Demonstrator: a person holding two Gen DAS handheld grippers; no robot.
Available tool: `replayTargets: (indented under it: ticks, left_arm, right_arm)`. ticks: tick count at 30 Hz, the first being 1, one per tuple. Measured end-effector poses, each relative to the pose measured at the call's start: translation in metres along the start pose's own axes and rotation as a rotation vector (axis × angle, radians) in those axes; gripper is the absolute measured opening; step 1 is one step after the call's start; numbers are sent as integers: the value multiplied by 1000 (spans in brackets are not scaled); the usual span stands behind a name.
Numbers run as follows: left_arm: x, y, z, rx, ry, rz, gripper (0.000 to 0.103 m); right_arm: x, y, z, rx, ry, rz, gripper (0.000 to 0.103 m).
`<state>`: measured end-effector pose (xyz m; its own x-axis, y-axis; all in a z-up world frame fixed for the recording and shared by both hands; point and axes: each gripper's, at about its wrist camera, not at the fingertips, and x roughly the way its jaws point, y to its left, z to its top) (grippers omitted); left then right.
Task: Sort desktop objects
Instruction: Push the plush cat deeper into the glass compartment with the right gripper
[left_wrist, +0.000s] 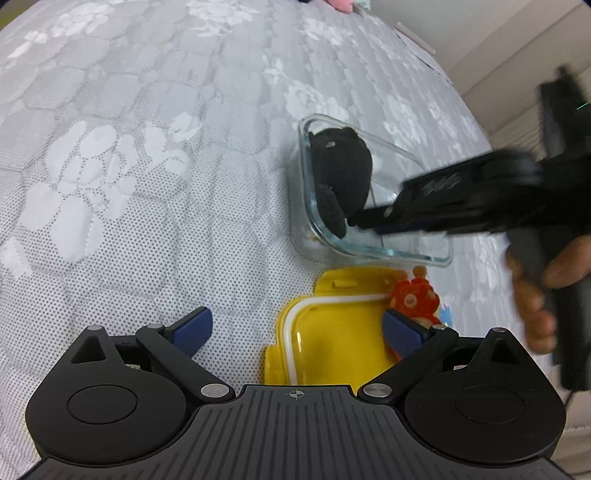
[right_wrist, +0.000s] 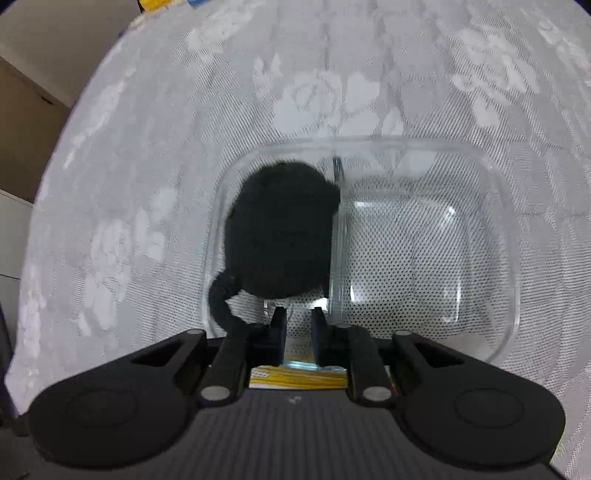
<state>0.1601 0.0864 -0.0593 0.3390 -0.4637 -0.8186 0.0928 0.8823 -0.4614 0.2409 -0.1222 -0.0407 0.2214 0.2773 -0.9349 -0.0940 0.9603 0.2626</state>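
A clear glass container (left_wrist: 406, 254) sits on the white floral cloth, split in two by a divider (right_wrist: 338, 229). A black plush toy (left_wrist: 341, 166) fills its left compartment (right_wrist: 280, 229), and a thin black tail curls over the near rim. My right gripper (right_wrist: 298, 325) hovers at that near rim. Its fingers stand a narrow gap apart with nothing between them. It reaches in from the right (left_wrist: 356, 221), held by a hand (left_wrist: 532, 295). My left gripper (left_wrist: 297, 330) is open above a yellow lid (left_wrist: 332, 332). A small orange toy (left_wrist: 415, 295) lies by its right pad.
The container's right compartment (right_wrist: 406, 251) holds nothing. White floral cloth (left_wrist: 147, 184) covers the surface to the left and far side. Its edge falls away at the right, with a pale wall (left_wrist: 517, 55) beyond. A pink item (left_wrist: 341, 4) shows at the far edge.
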Motion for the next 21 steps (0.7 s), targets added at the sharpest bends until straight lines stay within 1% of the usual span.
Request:
replayTargets:
  ticks: [3,5,8,13,15,17,19,21]
  left_arm:
    - [1,-3,-1,11,4,2,101]
    - [1,-5,-2,19,7,5,101]
    - [2,-8,-3,31,14,5,101]
    - [4,-7,-3,30,21,9,101]
    - [5,-7,-3,29,24,11,101]
    - [6,-6,-2,29,27,13,101]
    - [7,-6,-2,29,30,14,101]
    - [8,-6,-2,29,33,16,101]
  right_arm:
    - [-30,11,0,-88,-82,-23,22]
    - [-42,18,1,-127,-144,-35,22]
    - [-36,24,8,-117,-216,-42,22]
    - [0,22,15,-50,-229,-31,22]
    - [3,23,13,-55,-248,-37,22]
    - [3,20,13,-52,-239,-41,21]
    - [1,16,14,-13,-229,-37,21]
    - [-8,12,15,21,-253,-20,24]
